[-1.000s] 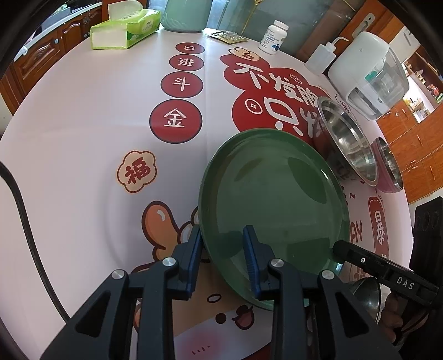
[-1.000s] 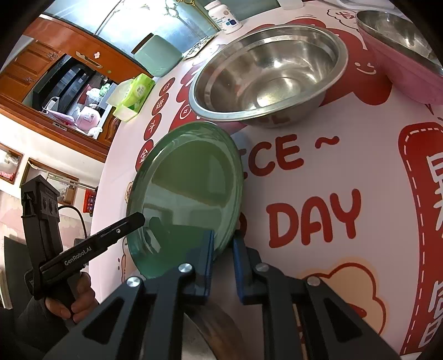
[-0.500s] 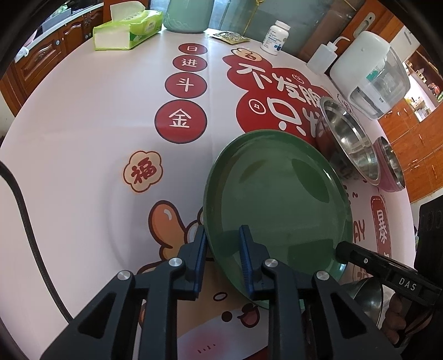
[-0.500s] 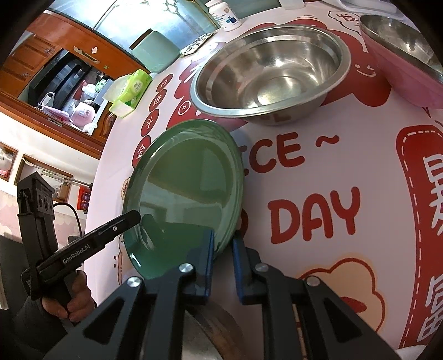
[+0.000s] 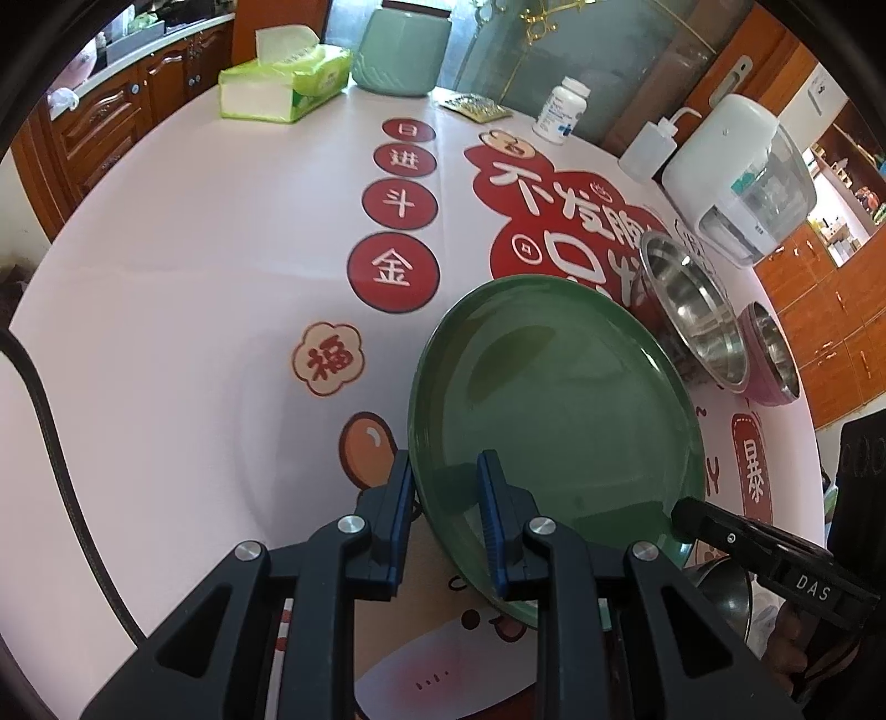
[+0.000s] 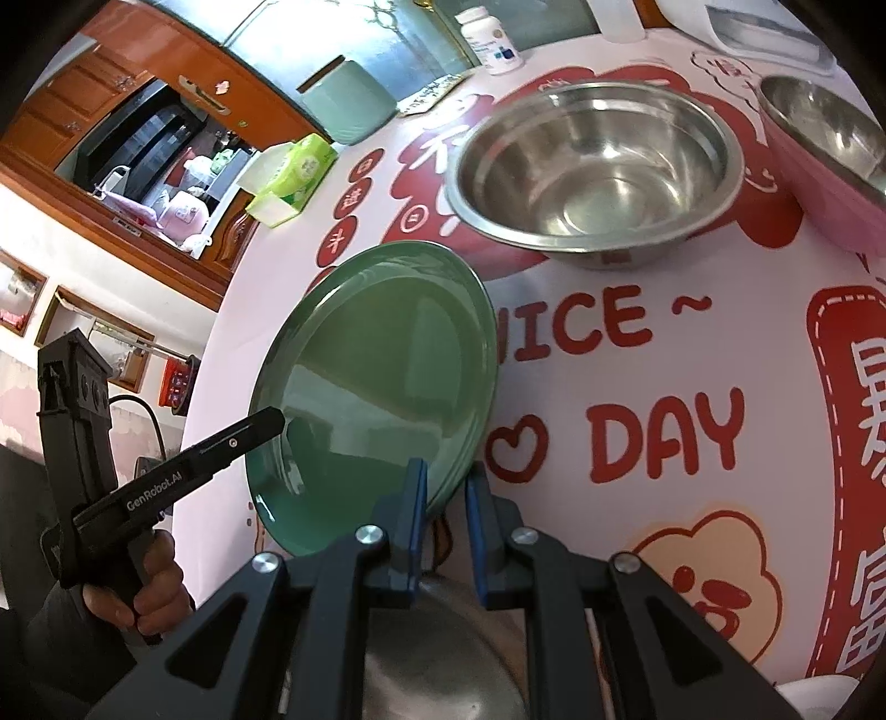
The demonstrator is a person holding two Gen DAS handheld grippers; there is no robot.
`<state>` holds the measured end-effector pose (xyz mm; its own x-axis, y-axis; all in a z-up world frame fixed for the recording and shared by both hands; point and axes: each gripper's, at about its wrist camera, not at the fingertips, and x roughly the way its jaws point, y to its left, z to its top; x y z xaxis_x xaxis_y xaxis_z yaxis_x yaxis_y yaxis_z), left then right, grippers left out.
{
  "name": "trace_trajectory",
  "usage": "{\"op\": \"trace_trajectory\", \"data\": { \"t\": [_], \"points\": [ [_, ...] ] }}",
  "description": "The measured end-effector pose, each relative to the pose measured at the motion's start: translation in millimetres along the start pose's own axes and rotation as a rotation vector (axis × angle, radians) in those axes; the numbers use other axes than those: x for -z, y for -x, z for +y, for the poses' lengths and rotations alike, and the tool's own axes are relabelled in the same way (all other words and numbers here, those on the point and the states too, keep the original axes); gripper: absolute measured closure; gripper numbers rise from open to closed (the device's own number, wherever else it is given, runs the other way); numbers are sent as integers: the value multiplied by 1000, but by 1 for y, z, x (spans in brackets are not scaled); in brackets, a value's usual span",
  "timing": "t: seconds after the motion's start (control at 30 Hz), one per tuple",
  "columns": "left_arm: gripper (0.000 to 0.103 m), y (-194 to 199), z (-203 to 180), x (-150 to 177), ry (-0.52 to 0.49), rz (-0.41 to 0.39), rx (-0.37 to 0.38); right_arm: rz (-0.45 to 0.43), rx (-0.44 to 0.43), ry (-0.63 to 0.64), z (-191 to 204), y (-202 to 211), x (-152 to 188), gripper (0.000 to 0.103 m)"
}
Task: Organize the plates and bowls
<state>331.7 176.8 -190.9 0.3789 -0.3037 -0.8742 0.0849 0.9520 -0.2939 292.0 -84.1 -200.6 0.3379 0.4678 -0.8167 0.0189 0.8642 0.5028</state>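
A green plate [image 5: 554, 410] hangs tilted above the printed tablecloth [image 5: 194, 277], held from two sides. My left gripper [image 5: 446, 487] is shut on its near rim, one pad under the edge and one inside. My right gripper [image 6: 446, 493] is shut on the opposite rim of the green plate [image 6: 382, 387]; its tip shows in the left wrist view as the right gripper [image 5: 686, 520]. A large steel bowl [image 6: 598, 171] and a pink bowl [image 6: 830, 155] stand behind the plate. Another steel bowl [image 6: 443, 637] lies right below my right gripper.
At the table's far edge stand a tissue box [image 5: 282, 83], a teal container [image 5: 401, 44], a white pill bottle [image 5: 559, 111], a squeeze bottle [image 5: 648, 144] and a white appliance [image 5: 736, 171]. A person's hand [image 6: 144, 587] holds the left gripper's handle.
The left jaws narrowed onto the plate's rim. The plate and both grippers rose a little, and more of the red lettering beside the plate came into sight.
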Motion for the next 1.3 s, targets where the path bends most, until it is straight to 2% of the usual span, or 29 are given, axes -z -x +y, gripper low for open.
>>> {"op": "trace_trajectory", "data": {
  "t": [0.7, 1.3],
  "points": [
    [82, 65, 4, 12, 9, -115, 29, -93, -30, 81, 31, 38, 9, 89],
    [82, 111, -35, 51, -60, -147, 67, -230, -68, 37, 25, 103, 33, 89]
  ]
}}
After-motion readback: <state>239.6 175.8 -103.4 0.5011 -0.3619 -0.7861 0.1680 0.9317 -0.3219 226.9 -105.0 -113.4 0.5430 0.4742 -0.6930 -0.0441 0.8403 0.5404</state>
